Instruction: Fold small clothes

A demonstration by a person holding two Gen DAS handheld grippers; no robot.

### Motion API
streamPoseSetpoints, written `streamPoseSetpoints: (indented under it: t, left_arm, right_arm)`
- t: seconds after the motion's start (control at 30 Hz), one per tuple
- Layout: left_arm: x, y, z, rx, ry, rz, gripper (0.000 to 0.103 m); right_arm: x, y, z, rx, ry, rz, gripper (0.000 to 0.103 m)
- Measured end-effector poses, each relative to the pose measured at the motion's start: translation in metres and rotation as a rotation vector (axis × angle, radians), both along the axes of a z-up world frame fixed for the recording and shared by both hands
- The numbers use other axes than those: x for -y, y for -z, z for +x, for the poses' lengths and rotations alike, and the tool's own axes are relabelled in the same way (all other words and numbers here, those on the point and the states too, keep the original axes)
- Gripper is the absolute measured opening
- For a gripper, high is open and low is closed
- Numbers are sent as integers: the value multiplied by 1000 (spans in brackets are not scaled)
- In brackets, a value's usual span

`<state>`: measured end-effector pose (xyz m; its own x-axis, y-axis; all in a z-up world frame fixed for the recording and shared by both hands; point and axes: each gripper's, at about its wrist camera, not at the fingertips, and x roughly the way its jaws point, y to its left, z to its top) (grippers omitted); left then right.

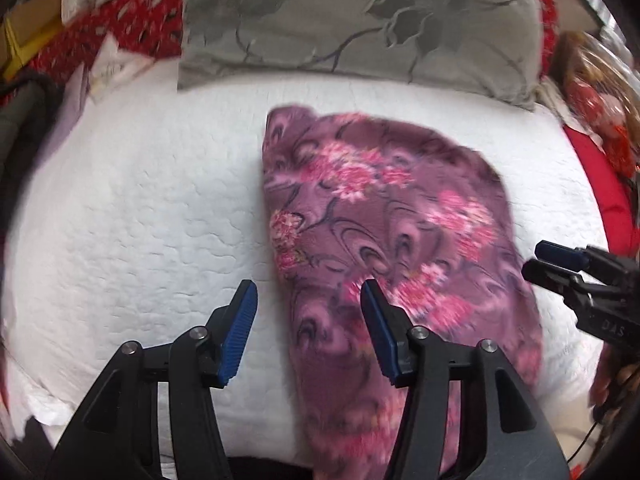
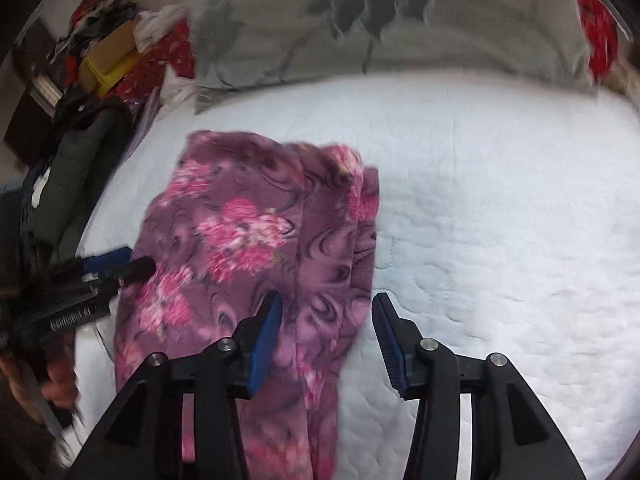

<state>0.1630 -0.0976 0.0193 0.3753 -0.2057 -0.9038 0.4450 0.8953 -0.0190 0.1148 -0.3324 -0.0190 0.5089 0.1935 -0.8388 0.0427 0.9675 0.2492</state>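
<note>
A purple fleece garment with pink flowers (image 1: 392, 216) lies folded lengthwise on the white quilted bed (image 1: 140, 208). It also shows in the right wrist view (image 2: 248, 248). My left gripper (image 1: 308, 300) is open and empty, hovering above the garment's left edge near its close end. My right gripper (image 2: 326, 312) is open and empty above the garment's right edge. Each gripper also shows in the other's view: the right one (image 1: 536, 260) at the garment's right side, the left one (image 2: 132, 262) at its left side.
A grey floral pillow (image 1: 352, 20) lies across the far end of the bed. Red patterned bedding (image 1: 132, 12) and a yellow box (image 2: 104, 64) sit at the far left. A dark grey bundle (image 2: 80, 176) lies along the left edge. Red fabric (image 1: 600, 184) borders the right.
</note>
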Motion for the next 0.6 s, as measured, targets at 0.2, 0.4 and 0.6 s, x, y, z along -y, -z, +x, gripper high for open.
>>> streamPoseSetpoints:
  t: [0.2,0.4,0.6]
  left_arm:
    - [-23,23,-43,-108,7,-27,55]
    - [-40,32,-78,-150,15,-26,54]
    - [-31,48,-92,-131,40,64,55]
  right_arm:
    - [-23,6,-52,-55,-165,-37,49]
    - [-13,45,-100,-150,-98,122,47]
    - [-17,32,-125,-68,-105,59,9]
